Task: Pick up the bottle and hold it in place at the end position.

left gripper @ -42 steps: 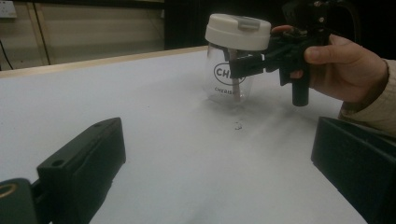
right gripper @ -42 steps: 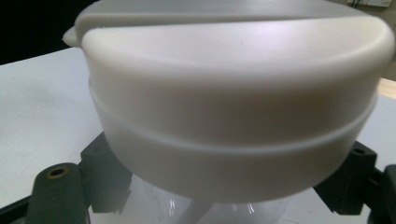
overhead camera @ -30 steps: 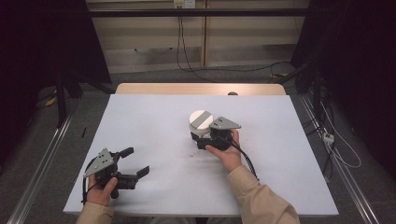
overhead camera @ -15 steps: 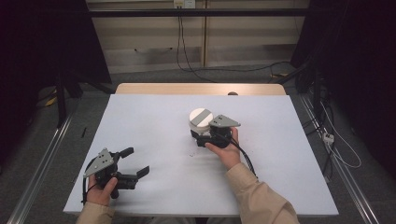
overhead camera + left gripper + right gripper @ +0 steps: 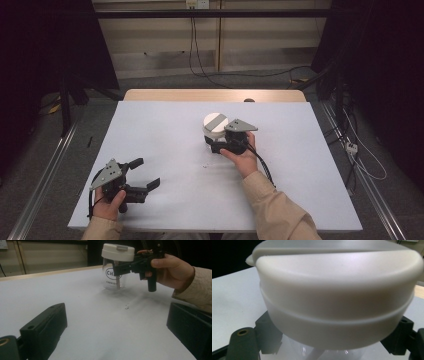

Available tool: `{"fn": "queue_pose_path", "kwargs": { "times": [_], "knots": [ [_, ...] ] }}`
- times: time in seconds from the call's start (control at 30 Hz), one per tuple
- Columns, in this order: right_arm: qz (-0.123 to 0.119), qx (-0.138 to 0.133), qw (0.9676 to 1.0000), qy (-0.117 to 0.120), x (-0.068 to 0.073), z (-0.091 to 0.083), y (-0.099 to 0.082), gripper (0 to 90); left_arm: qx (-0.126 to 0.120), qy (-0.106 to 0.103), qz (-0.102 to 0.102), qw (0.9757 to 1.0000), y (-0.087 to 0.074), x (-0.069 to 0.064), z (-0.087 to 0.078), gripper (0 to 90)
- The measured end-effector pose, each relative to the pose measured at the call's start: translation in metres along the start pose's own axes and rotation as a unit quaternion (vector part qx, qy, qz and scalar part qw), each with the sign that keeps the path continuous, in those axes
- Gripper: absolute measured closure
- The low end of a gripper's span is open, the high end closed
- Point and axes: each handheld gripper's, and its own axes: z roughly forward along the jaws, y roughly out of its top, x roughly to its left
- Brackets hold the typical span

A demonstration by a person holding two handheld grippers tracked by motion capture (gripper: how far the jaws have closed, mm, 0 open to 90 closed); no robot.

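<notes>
We take the clear jar [image 5: 215,134] as our landmark: it stands upright on the white worktop [image 5: 165,125], a bit past the middle toward the far edge, topped by a white lid [image 5: 216,121] with a grey flap across it. In the left gripper view the jar [image 5: 113,277] shows dark printed lettering on its glass wall and something thin standing inside it (too blurred to tell what), with the lid [image 5: 118,252] sitting square on top. The right tongs [image 5: 216,145] come at the jar from its near right side, held by the right hand [image 5: 242,157]; we see the black jaws hugging the glass just under the lid, one on each side, so we mark them clenched on the jar. The right gripper view is pressed up against the lid [image 5: 337,292], with a sliver of the glass [image 5: 312,350] below it and a jaw on either side. The right tongs [image 5: 125,266] are level with the upper part of the jar in the left gripper view. A small white crumb [image 5: 127,307] lies on the worktop just near of the jar. The left tongs [image 5: 145,174] sit well apart from the jar, toward the near left corner, gripped by the left hand [image 5: 110,202]; their jaws stand spread wide with nothing between them, so released.
</notes>
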Motion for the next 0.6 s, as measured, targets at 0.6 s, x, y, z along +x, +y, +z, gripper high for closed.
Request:
{"fn": "queue_pose_path", "kwargs": {
  "times": [0.6],
  "knots": [
    [-0.008, 0.015, 0.9999, 0.0, 0.0005, 0.0094, -0.006, 18.9, 0.0, -0.002, 0.0, 1.0, -0.0005, 0.0006, -0.0001, 2.7]
  ]
}}
